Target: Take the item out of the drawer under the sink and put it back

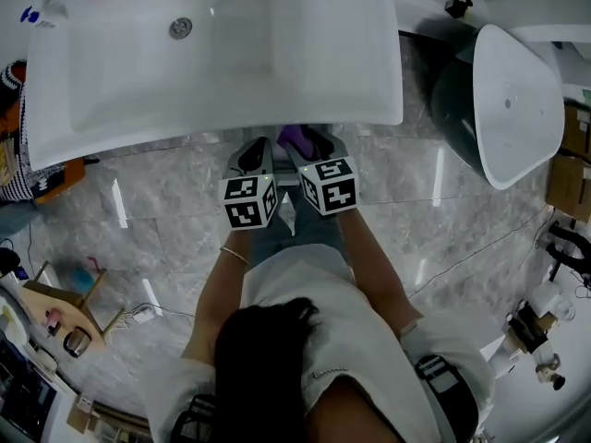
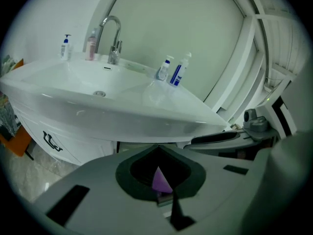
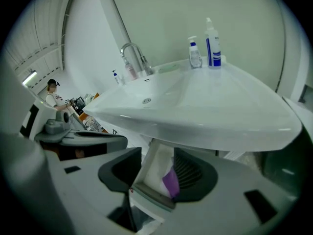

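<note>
Now our right gripper (image 3: 156, 173) has its jaws apart under the sink (image 1: 212, 53), straddling what looks like the drawer's white edge (image 3: 150, 194). The purple item (image 3: 170, 181) sits just beside one pad, unpinched. Our left gripper (image 2: 157, 153) is closed at the tips, and that purple piece looks light and soft, so we'd pinch its raised upper edge gently.
</note>
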Tool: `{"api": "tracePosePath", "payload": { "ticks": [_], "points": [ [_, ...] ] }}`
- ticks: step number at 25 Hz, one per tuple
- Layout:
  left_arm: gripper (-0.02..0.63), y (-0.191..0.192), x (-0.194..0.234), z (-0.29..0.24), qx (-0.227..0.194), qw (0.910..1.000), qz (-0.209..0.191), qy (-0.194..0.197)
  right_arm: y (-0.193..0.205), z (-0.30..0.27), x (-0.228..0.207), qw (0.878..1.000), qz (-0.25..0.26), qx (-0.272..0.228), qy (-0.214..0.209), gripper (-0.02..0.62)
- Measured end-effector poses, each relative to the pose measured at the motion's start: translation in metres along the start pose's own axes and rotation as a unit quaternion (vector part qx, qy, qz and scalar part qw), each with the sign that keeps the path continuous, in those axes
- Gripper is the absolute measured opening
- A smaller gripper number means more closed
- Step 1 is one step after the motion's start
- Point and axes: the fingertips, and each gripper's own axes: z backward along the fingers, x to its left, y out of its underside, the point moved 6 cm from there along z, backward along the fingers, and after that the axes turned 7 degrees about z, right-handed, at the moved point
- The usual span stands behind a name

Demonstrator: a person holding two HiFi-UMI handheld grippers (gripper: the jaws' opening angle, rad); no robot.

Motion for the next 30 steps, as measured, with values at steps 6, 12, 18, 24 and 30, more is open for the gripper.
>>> {"api": "tracePosePath", "payload": {
  "ticks": [6, 12, 18, 24, 30],
  "points": [
    [0.003, 0.020, 0.010, -0.020, 0.024, 0.9995, 0.016, -0.013, 0.013, -0.027, -0.008, 0.999, -0.021, 0.025, -0.004, 0.213],
    [0.003, 0.024, 0.027, -0.044, 0.031, 0.9989, 0.025, -0.022, 0.031, -0.059, -0.014, 0.998, -0.018, 0.054, -0.010, 0.229],
    [0.003, 0.032, 0.037, -0.069, 0.044, 0.9983, 0.028, -0.024, 0.049, -0.085, -0.024, 0.997, -0.024, 0.071, -0.010, 0.233],
    [0.003, 0.049, 0.043, -0.096, 0.073, 0.9968, 0.024, -0.020, 0.066, -0.112, -0.033, 0.996, -0.019, 0.090, -0.006, 0.238],
    [0.003, 0.064, 0.047, -0.115, 0.094, 0.9946, 0.033, -0.027, 0.080, -0.128, -0.044, 0.994, -0.020, 0.108, -0.007, 0.249]
  ]
}}
